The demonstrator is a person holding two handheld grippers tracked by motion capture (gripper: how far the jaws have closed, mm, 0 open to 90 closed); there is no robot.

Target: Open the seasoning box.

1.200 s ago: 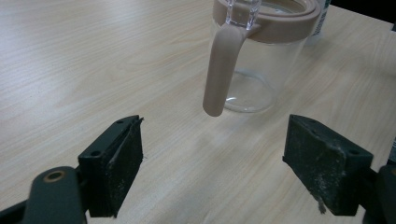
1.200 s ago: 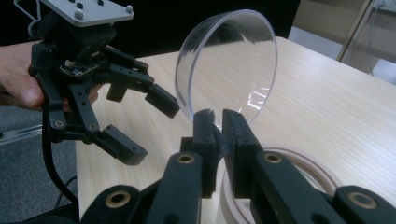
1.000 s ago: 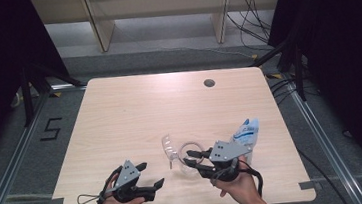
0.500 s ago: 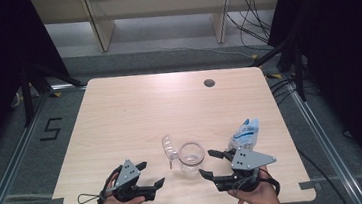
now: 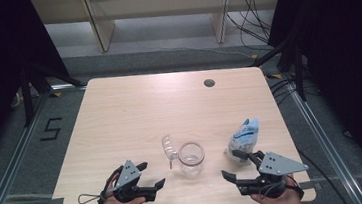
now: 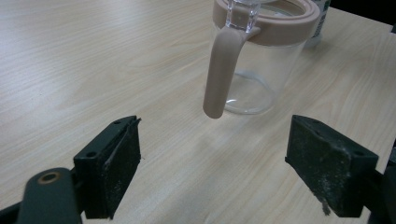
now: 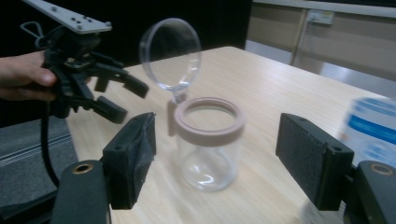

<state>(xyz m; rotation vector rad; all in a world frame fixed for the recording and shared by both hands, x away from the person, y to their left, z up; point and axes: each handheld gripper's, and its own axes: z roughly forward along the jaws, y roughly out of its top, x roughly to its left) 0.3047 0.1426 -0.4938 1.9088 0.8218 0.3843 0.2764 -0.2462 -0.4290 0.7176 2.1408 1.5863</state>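
Observation:
A clear glass jar (image 5: 191,158) with a beige rim stands near the table's front edge, its round clear lid (image 5: 169,147) hinged open to the left. In the left gripper view the jar (image 6: 264,51) and its beige latch (image 6: 222,70) are just ahead of the open jaws. My left gripper (image 5: 152,179) is open to the jar's left with nothing in it. My right gripper (image 5: 234,166) is open to the jar's right, also holding nothing. In the right gripper view the jar (image 7: 208,144) stands between and beyond the jaws, with its lid (image 7: 170,52) upright and the left gripper (image 7: 114,95) behind it.
A blue and white packet (image 5: 243,137) lies right of the jar, close to the right gripper. The wooden table (image 5: 134,111) has a dark round hole (image 5: 209,83) at its back right. Shelving and cables lie beyond the table.
My right gripper has drawn back from the jar toward the right front edge. The left gripper has stayed about where it was.

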